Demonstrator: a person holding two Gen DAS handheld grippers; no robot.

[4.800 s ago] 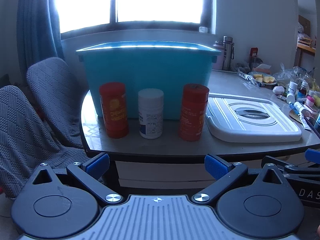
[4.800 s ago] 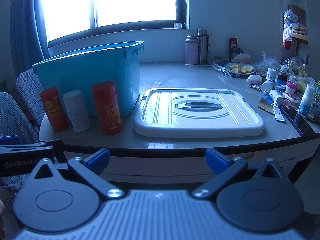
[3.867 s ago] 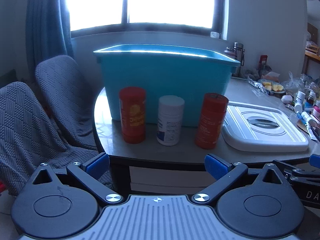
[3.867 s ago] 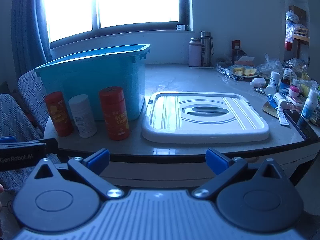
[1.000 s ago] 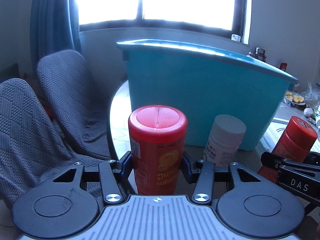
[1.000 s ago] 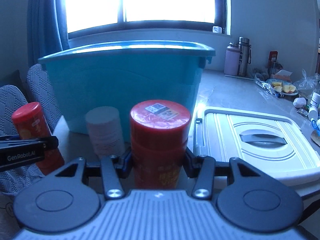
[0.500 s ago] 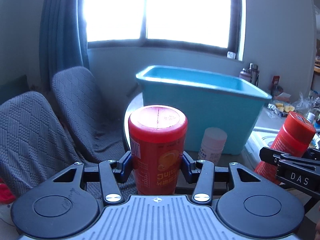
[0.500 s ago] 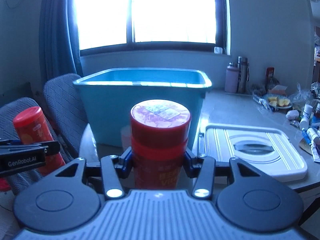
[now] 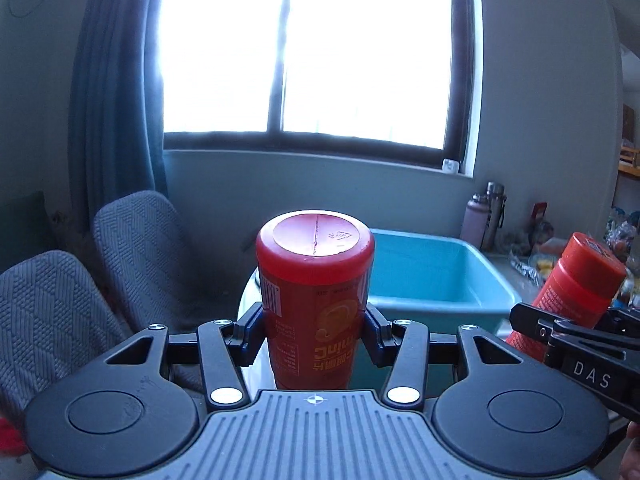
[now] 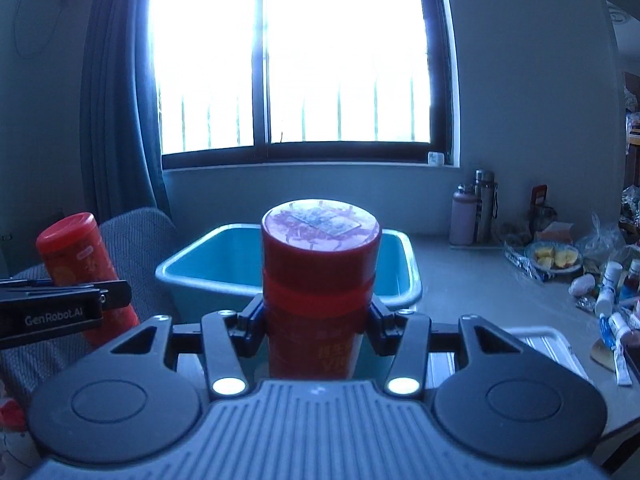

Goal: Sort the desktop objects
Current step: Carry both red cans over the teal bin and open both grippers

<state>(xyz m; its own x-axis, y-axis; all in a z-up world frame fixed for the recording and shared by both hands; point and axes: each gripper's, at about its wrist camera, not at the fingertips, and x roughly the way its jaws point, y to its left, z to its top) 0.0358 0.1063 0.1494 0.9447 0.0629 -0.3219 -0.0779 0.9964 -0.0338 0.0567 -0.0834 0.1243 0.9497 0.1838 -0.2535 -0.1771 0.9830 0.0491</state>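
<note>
My left gripper (image 9: pixel 314 336) is shut on a red bottle with an orange label (image 9: pixel 315 304), held upright in the air. My right gripper (image 10: pixel 320 330) is shut on a second red bottle with a sticker on its cap (image 10: pixel 320 284). Each view also shows the other hand's load: the sticker-capped bottle (image 9: pixel 568 292) at the right, the orange-label bottle (image 10: pixel 82 268) at the left. Behind and below both bottles sits the open blue bin (image 9: pixel 428 272) (image 10: pixel 216 264). The white bottle is hidden.
A white bin lid (image 10: pixel 540 344) lies on the table right of the bin. Flasks (image 10: pixel 474 212), a fruit plate (image 10: pixel 554 258) and small tubes and bottles (image 10: pixel 612 300) crowd the table's right side. Two grey chairs (image 9: pixel 80 280) stand at the left under the window.
Both grippers have risen with their bottles off the table; the bin's inside now shows from above and the white bottle has dropped out of sight.
</note>
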